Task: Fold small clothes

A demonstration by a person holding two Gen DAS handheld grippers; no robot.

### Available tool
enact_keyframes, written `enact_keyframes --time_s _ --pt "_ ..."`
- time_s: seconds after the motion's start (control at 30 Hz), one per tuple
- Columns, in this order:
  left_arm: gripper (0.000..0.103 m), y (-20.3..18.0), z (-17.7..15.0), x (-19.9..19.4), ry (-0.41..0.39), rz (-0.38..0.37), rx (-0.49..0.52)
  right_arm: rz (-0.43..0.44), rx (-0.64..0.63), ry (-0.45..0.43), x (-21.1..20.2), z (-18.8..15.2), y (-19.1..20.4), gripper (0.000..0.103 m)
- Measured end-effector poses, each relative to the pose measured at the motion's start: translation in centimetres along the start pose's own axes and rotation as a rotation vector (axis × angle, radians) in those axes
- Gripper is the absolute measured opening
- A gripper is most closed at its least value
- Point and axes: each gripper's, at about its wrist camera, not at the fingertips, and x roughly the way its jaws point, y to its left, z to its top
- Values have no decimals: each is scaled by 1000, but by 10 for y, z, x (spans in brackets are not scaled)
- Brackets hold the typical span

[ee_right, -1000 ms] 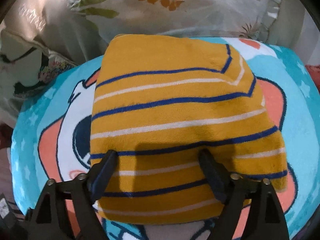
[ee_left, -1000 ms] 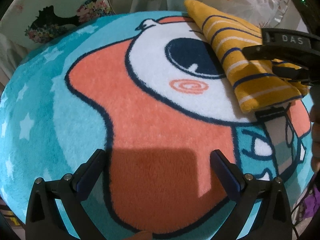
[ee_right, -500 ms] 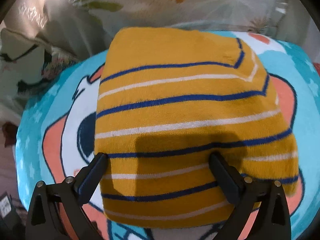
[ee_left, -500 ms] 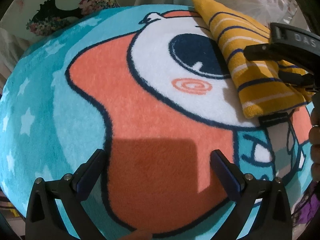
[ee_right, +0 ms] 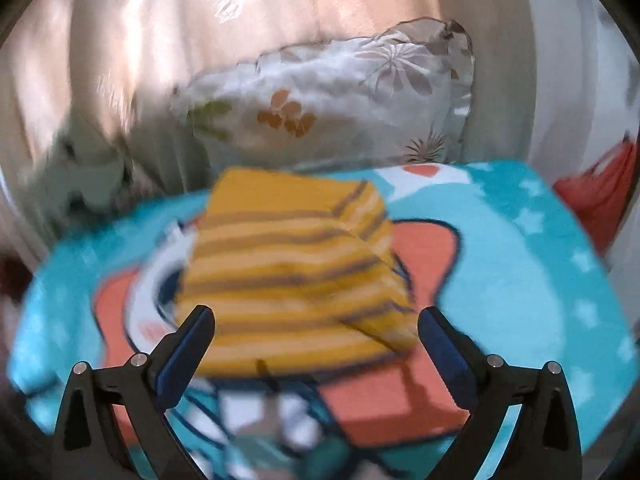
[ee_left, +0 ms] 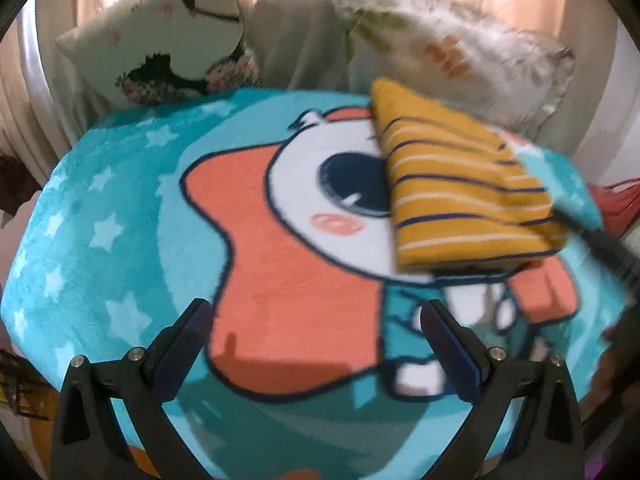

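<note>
Cloth [ee_left: 464,196], mustard yellow with navy and white stripes, lies folded into a compact block on the far right part of a round rug [ee_left: 120,232]. The rug is plush, turquoise with pale stars, and carries a cartoon figure in coral and white with a large dark eye; the cloth's left edge covers part of that eye.

In the left wrist view the left gripper [ee_left: 312,344] has its fingers spread wide over the coral patch near the rug's front, well apart from the cloth and holding nothing. A dark bar at the right edge near the cloth's corner is probably part of the right gripper, though blur makes it hard to be sure.

In the right wrist view the right gripper [ee_right: 316,344] is also spread wide, with the cloth [ee_right: 288,272] just ahead between the fingertips' line of sight; nothing is pinched, and whether the tips touch the fabric cannot be told from this smeared frame.

Behind the rug sit a white pillow [ee_right: 340,108] printed with orange and brown leaves and a second cushion [ee_left: 160,52] with a dark bird pattern, both against pale curtains [ee_right: 140,40].
</note>
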Motion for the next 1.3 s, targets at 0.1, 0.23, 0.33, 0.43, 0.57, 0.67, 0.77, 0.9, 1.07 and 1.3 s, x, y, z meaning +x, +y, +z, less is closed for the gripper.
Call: enact_keyframes --time_s 0.1,0.23,0.33,0.43,0.57,0.67,0.77,0.9,1.07,1.3 --pt "103 -14 -3 -8 -10 -41 -29 -51 -23 6 -7 -19 -15 103" --pt "103 -36 -5 -13 -10 -37 -13 -108 8 25 -14 -35 -36 103" --pt "103 -52 -8 -19 -21 -34 5 -107 43 50 -18 -44 -49 103" --pt "103 -64 -9 -22 -25 -32 29 -105 44 61 -19 -48 -57 103" --pt "103 -74 -12 -22 -15 -28 49 -87 34 81 -14 -51 -57 103" --pt "103 -77 -14 -22 -10 -18 51 -68 31 96 -10 -52 -58 103" --pt "103 -78 -15 -20 2 -12 42 -55 22 109 -6 -53 -56 103" --pt "103 -77 -15 -18 15 -8 28 -43 8 122 -1 -53 -54 103" --pt "103 -79 -16 -13 33 -8 22 -38 -5 133 3 -54 -54 103" --pt "103 -84 -16 -1 75 -6 18 -46 -10 152 8 -56 -59 103"
